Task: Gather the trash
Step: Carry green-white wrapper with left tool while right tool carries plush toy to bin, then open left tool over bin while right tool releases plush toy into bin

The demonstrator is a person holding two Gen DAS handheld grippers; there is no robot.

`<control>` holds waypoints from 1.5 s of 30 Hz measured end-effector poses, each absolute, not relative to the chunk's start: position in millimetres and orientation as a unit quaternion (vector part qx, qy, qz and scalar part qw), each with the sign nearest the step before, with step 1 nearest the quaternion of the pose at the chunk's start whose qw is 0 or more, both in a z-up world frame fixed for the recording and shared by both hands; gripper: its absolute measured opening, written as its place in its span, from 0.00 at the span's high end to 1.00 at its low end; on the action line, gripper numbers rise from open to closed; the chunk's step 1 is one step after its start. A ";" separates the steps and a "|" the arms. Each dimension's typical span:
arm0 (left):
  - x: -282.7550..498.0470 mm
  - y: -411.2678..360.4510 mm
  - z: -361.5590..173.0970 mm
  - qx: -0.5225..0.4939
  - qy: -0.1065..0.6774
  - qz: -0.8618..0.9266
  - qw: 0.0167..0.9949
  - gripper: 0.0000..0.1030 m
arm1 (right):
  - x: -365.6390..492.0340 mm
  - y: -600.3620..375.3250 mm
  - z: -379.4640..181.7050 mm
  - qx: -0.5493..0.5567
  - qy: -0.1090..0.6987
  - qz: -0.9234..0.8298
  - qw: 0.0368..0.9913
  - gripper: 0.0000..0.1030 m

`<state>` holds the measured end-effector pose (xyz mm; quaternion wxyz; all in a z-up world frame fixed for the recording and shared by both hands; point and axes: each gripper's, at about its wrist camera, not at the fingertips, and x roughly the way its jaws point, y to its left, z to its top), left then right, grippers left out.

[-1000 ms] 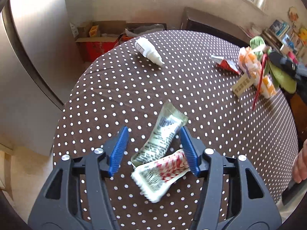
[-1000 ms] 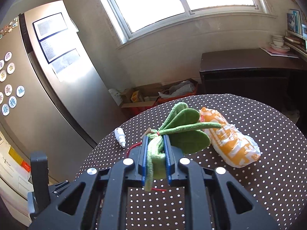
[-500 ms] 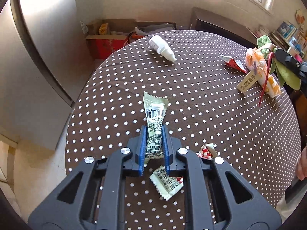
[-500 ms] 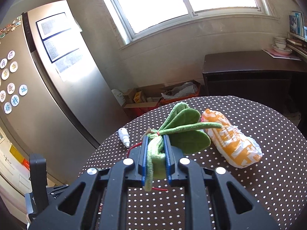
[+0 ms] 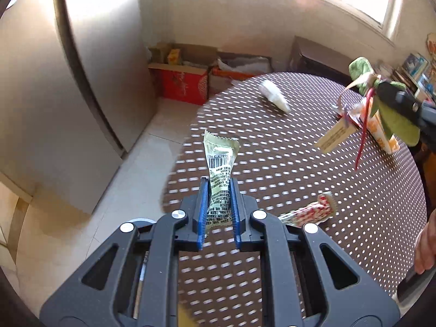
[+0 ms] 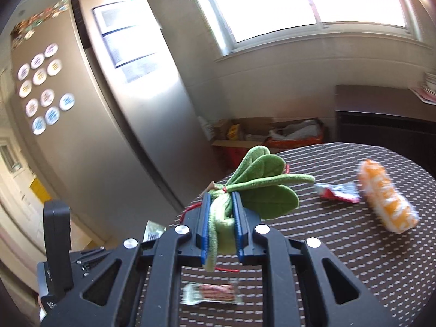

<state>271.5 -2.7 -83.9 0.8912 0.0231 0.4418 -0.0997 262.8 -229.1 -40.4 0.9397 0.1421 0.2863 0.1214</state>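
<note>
My left gripper (image 5: pixel 218 190) is shut on a pale green snack wrapper (image 5: pixel 220 160) with a barcode, held up above the left edge of the round polka-dot table (image 5: pixel 286 179). A red-and-white wrapper (image 5: pixel 308 214) lies on the table just right of it; it also shows in the right wrist view (image 6: pixel 211 293). My right gripper (image 6: pixel 221 204) is shut on a green felt leaf toy (image 6: pixel 261 185) and holds it above the table. It shows in the left wrist view (image 5: pixel 392 114) with a red string and a paper tag (image 5: pixel 336 135).
A white bottle (image 5: pixel 273 95), a red torn wrapper (image 6: pixel 338 192) and an orange-and-white packet (image 6: pixel 387 196) lie on the table. A fridge (image 6: pixel 81 136) stands at the left. Cardboard boxes (image 5: pixel 182 81) sit on the floor beyond the table. A dark cabinet (image 6: pixel 381 117) is under the window.
My left gripper closed on the green wrapper, lifted it and swung left toward the table's edge. The red-and-white wrapper stayed on the table. My right gripper kept the leaf toy and shifted.
</note>
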 end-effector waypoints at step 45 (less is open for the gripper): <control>226.9 234.4 -139.6 -0.103 0.476 0.089 0.869 0.44 | 287.1 59.8 -113.2 0.029 0.425 0.295 0.855 0.82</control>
